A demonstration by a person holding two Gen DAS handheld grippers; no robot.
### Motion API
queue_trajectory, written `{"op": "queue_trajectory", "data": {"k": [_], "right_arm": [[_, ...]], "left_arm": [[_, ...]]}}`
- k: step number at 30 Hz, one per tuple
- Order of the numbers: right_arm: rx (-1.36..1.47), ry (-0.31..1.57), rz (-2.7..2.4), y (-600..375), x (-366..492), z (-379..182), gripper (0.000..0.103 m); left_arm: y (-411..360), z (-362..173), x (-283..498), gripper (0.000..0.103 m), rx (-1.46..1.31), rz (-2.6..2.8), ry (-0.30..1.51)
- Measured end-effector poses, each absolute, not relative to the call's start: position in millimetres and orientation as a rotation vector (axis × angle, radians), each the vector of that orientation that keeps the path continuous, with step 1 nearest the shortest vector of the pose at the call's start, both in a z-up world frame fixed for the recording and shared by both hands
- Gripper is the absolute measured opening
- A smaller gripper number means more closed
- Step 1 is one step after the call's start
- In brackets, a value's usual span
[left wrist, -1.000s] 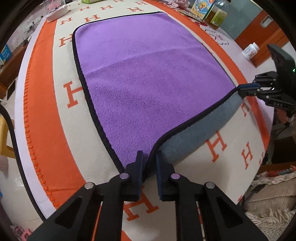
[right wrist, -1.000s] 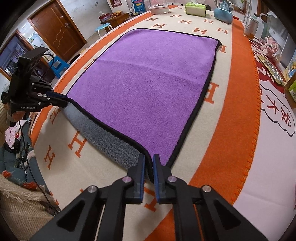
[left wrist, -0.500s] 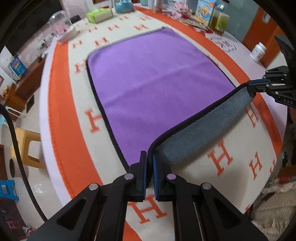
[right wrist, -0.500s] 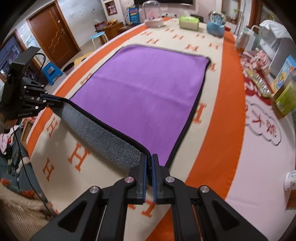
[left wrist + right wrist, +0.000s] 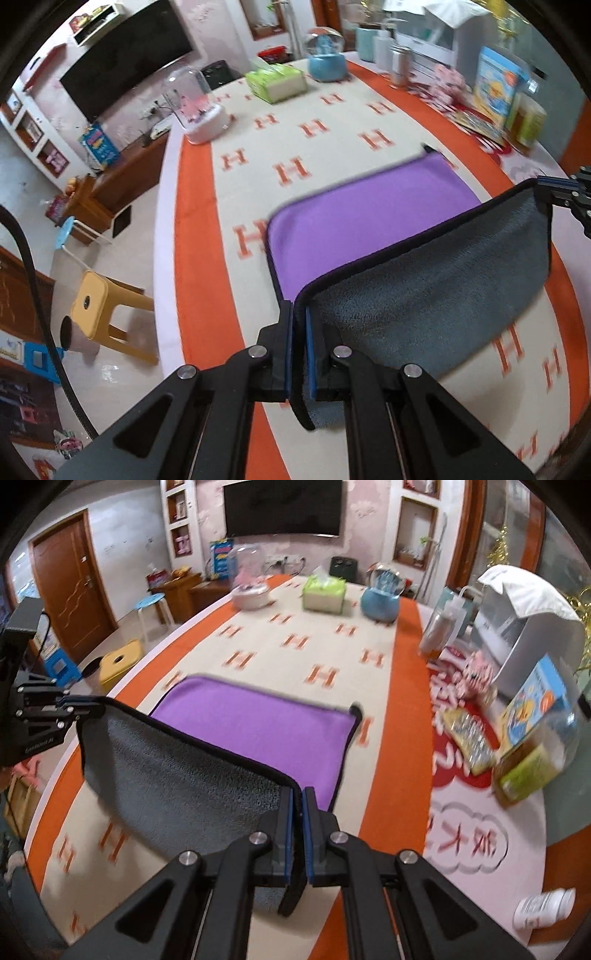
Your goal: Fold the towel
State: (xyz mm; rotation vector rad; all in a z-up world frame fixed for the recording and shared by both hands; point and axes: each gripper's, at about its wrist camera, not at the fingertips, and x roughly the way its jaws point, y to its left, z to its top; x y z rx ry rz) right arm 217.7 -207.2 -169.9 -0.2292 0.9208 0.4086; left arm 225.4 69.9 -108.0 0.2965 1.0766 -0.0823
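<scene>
Towel (image 5: 436,291) near edge lifted | L tongs (image 5: 298,332) & R tongs (image 5: 297,812) each clamp a corner

Table (image 5: 480,853): we see a long one with a pale top.
Blanket (image 5: 380,760): cream with orange H marks and an orange border, spread over the table.
Towel (image 5: 258,723): purple, its far part flat on the blanket.
Far end: we find a tissue box (image 5: 324,592), a blue globe (image 5: 380,602) and a domed ornament (image 5: 194,107).
Right edge: a white bottle (image 5: 543,908) lies on its side.
</scene>
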Motion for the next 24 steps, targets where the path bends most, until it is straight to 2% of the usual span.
{"op": "queue_trajectory", "data": {"k": [12, 24], "right_arm": [[-0.206, 0.951, 0.291, -190.0, 302.3, -198.8, 0.005], [-0.207, 1.0, 0.244, -178.5, 334.1, -230.0, 0.005]], "left_arm": [[70.1, -139.0, 320.4, 0.004, 0.29, 0.025, 1.092], [75.7, -179.9, 353.1, 0.004, 0.226, 0.083, 1.163]]}}
